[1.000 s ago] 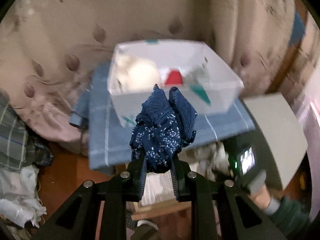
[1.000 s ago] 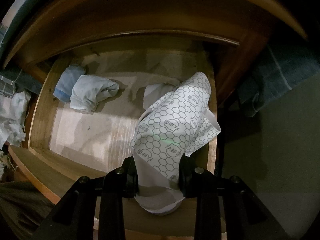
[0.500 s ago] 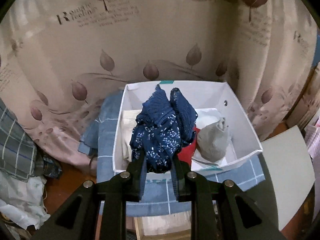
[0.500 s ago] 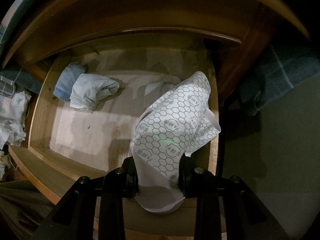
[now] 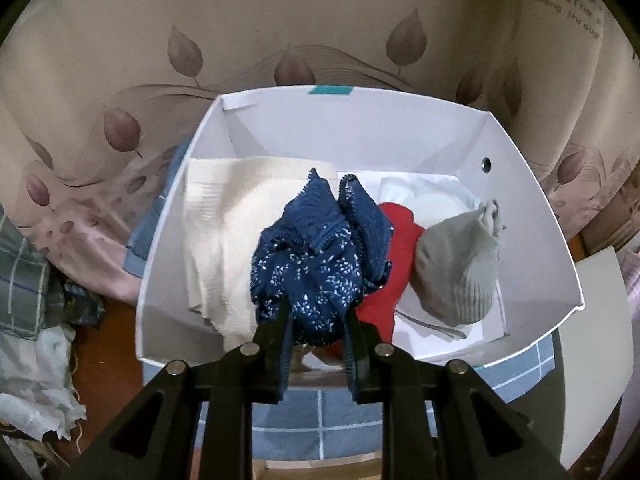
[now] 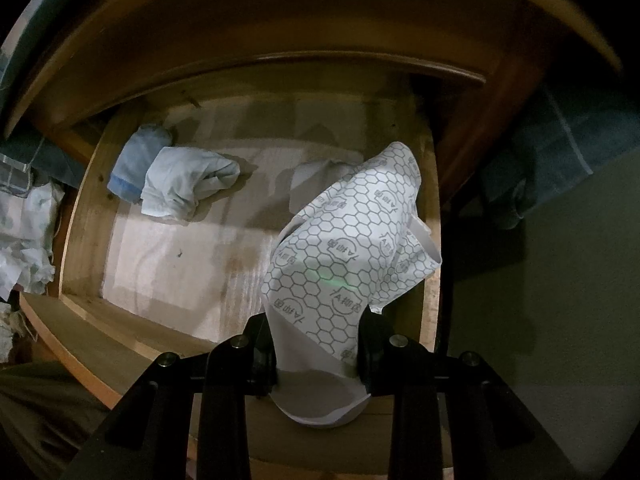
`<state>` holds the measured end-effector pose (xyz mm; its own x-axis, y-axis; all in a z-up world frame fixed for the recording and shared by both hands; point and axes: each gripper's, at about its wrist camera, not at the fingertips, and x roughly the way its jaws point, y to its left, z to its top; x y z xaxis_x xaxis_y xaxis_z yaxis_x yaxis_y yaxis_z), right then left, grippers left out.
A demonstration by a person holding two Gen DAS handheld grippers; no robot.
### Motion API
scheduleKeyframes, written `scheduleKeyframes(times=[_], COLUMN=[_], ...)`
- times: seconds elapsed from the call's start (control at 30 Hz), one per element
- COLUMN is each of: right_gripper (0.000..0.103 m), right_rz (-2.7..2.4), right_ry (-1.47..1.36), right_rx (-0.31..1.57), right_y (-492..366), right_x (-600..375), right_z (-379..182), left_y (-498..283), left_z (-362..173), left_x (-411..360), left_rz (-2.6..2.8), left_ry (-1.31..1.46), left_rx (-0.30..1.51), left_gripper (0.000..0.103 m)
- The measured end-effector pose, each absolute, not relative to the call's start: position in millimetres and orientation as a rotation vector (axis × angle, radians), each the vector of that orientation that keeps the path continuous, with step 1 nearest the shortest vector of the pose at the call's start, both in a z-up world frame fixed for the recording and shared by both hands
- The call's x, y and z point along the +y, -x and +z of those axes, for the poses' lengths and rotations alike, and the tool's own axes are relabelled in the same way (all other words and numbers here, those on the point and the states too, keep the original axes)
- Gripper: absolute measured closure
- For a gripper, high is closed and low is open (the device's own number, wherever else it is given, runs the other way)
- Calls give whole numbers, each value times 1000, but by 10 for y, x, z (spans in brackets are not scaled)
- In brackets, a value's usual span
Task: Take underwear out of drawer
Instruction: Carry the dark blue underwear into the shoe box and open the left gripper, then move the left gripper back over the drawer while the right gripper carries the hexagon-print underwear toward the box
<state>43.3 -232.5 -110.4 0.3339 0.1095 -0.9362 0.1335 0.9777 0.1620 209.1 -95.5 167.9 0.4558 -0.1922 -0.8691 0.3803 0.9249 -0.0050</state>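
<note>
Left wrist: underwear point(image 5: 316, 264) in gripper point(image 5: 316, 328).

Both grippers look the same. The left gripper point(image 5: 316, 320) is made of matte black plastic. Two flat arms run forward from the bottom edge of the picture, and each arm has a long triangular opening cut through it. Four round silver screw heads sit in a row across the arms, two on each side. The jaws are narrow black bars with fine ribs along their inner faces. The right gripper point(image 6: 316, 340) has the same black arms, the same triangular openings and four silver screw heads.
</note>
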Motion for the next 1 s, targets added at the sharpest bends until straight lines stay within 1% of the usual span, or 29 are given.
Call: scheduleKeyframes(times=[0.03, 0.17, 0.2, 0.23, 0.27, 0.47, 0.8, 0.93, 1.0], right_gripper=[75, 75, 75, 75, 75, 75, 75, 75, 75], right_rz=[-15, -11, -11, -11, -11, -10, -8, 4, 5], right_ry=[-222, -215, -215, -215, -214, -214, -225, -233, -242], right_rx=[1235, 1236, 1235, 1236, 1235, 1233, 1217, 1194, 1174], right_y=[-436, -442, -440, -441, -438, -432, -412, -401, -396], right_x=[-2319, -2309, -2304, -2310, -2311, -2321, -2343, -2349, -2369], right_z=[-1105, -1109, -1109, -1111, -1111, -1116, -1114, -1077, -1042], left_y=[-2086, -2061, -2060, -2053, -2045, -1943, -1542, -1298, -1151], left_z=[1672, 1679, 1698, 1708, 1722, 1817, 2029, 1960, 1839], left_x=[-970, -994, -981, -971, -964, -930, -712, -534, -432], left_rz=[-351, -366, -371, -376, -381, -377, -383, -379, -384], left_ry=[-212, -205, -195, -188, -181, -195, -202, -168, -148], left_rx=[1036, 1039, 1039, 1039, 1036, 997, 892, 880, 897], left_gripper=[79, 77, 75, 70, 68, 60, 59, 58, 58])
